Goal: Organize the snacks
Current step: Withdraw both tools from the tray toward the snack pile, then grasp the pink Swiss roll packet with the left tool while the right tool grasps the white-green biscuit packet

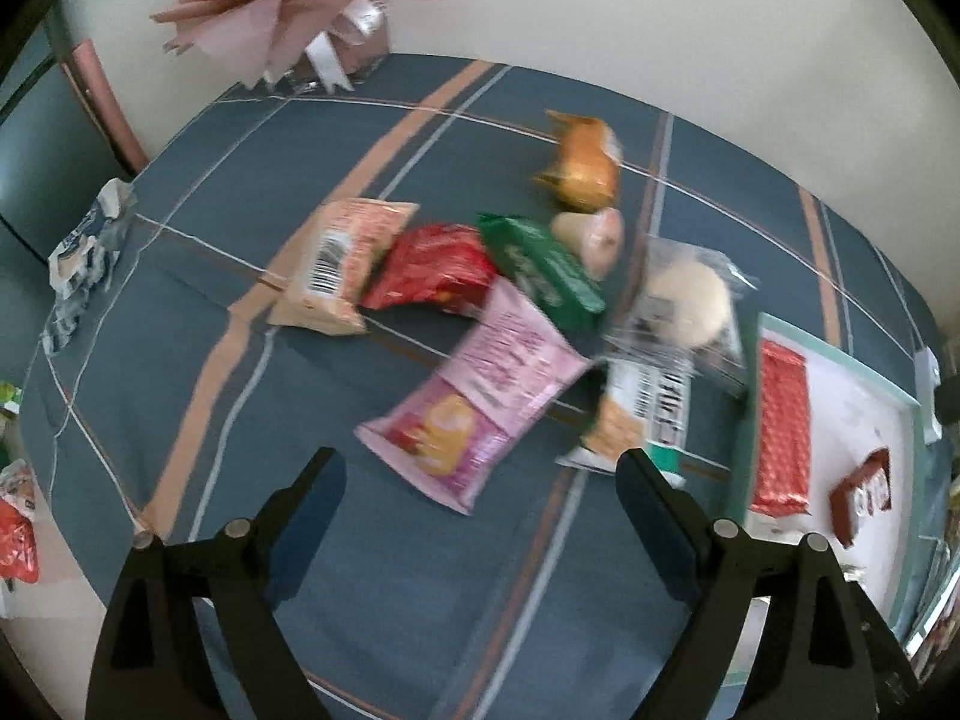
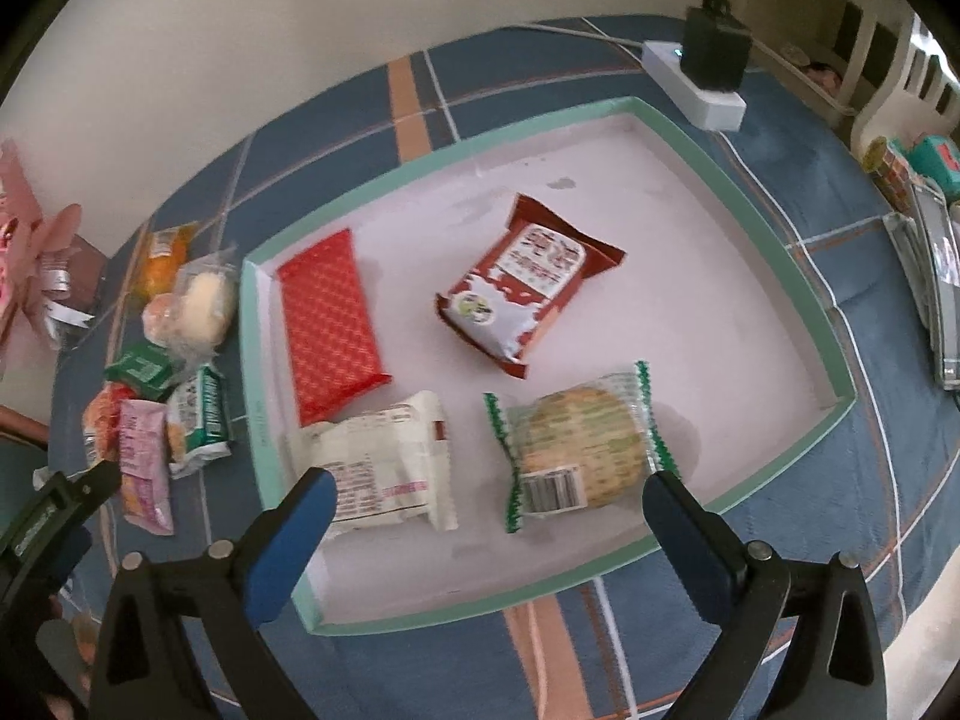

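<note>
A mint-rimmed white tray [image 2: 837, 360] holds a red patterned pack [image 2: 329, 324], a brown-and-white pack [image 2: 522, 288], a white pack [image 2: 384, 468] and a round cracker pack [image 2: 576, 444]. My right gripper [image 2: 486, 489] is open and empty above the tray's near side. A pile of loose snacks lies left of the tray on the cloth: a pink pack [image 1: 474, 414], a red pack [image 1: 432, 267], a green pack [image 1: 540, 270], a beige pack [image 1: 342, 267]. My left gripper [image 1: 480, 468] is open and empty, just short of the pink pack. The tray's left end [image 1: 840, 354] shows in the left wrist view.
A blue plaid cloth [image 1: 180, 276] covers the table. A pink paper bouquet [image 1: 282, 6] stands at the back left by the wall. A white power strip with a black plug [image 2: 702, 72] lies behind the tray. Boxes and a clear case [image 2: 930, 252] sit at the right edge.
</note>
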`<state>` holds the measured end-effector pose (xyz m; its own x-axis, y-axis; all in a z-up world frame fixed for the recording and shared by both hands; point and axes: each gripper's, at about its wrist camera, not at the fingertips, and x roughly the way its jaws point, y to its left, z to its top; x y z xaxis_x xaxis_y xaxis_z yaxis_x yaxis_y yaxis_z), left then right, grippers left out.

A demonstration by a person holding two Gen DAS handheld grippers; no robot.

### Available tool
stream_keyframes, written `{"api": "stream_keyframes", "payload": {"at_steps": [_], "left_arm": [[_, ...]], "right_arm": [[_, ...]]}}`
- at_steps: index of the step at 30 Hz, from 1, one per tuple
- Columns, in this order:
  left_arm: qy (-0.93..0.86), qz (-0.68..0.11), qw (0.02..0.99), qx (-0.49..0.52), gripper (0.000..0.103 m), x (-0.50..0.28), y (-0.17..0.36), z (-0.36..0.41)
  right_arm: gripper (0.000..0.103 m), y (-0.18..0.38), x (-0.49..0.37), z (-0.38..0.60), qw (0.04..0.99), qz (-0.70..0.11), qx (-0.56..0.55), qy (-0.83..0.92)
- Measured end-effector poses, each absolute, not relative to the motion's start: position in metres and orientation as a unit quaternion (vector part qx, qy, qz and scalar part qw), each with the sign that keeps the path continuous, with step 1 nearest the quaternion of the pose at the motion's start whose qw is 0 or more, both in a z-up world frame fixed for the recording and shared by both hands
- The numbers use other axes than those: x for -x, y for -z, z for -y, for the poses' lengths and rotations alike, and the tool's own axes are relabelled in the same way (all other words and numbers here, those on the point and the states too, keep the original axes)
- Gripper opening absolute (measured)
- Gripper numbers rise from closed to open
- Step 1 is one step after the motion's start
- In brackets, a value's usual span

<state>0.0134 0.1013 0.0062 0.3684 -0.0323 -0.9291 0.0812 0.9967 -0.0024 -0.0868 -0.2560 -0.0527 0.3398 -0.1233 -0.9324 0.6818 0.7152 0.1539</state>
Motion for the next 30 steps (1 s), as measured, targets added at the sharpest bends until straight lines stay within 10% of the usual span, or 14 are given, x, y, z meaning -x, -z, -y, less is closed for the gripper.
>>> {"api": "stream_keyframes", "payload": {"at_steps": [15,30], "left_arm": [[0.049,-0.586,0.809,0.012,0.092,-0.048,0.008,-0.138],[0.113,-0.606,0.787,-0.001,0.091,-0.070,0.038,-0.114]], "right_arm": [[0.102,0.039,0.022,0.190,0.802,-0.513,-0.243,0.186],[0.076,0.058,-0.037,0.170,0.804,-0.531,-0.211,0.166]]}}
